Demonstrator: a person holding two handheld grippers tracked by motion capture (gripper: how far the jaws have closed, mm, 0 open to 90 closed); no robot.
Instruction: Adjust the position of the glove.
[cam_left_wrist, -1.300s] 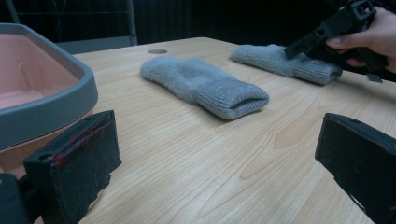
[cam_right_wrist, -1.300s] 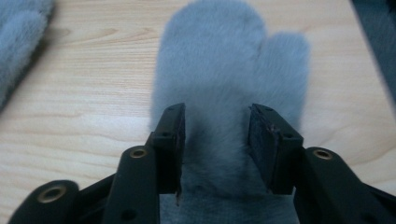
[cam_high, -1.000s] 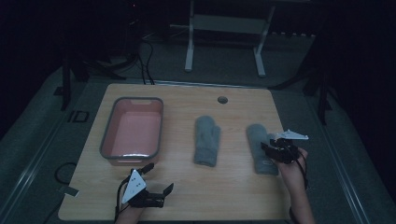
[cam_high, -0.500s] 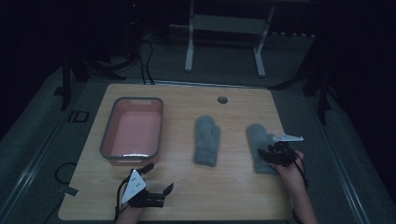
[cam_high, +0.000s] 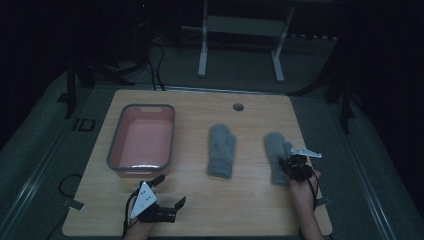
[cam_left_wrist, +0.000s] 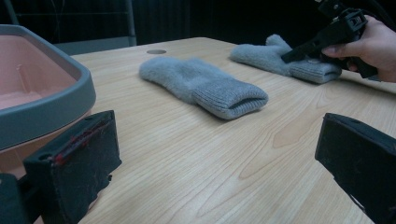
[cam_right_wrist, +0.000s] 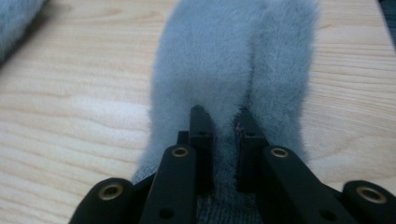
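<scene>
Pinching the cuff end of the right mitten (cam_high: 276, 157) is where my right hand-held gripper (cam_high: 295, 167) stands now — its jaws are nearly together, with a fold of grey knit caught between them. In the right gripper view the mitten (cam_right_wrist: 229, 70) runs straight away from the jaws, cuff near, fingertips far, thumb on the right side. So its long axis lines up with the gripper's own reach, and any lift will, I judge, raise the near end first and let the far end drag.

The mitten lies on the right part of the wooden surface (cam_high: 200, 210), well apart from the pink bin (cam_high: 142, 142) at the left. Between them lies the second mitten (cam_high: 221, 150), also cuff-near and pointing far, roughly parallel to the first.

My left hand-held gripper (cam_high: 165, 197) waits at the near edge of the surface, just near of the bin, with its jaws spread wide and nothing between them. From the left gripper view the middle mitten (cam_left_wrist: 205, 86) sits ahead, and the right hand (cam_left_wrist: 369, 44) shows at the far right.

The right side is plainly the nearer one for this mitten — if the bin is the goal, the carry goes leftward, over the middle mitten.
</scene>
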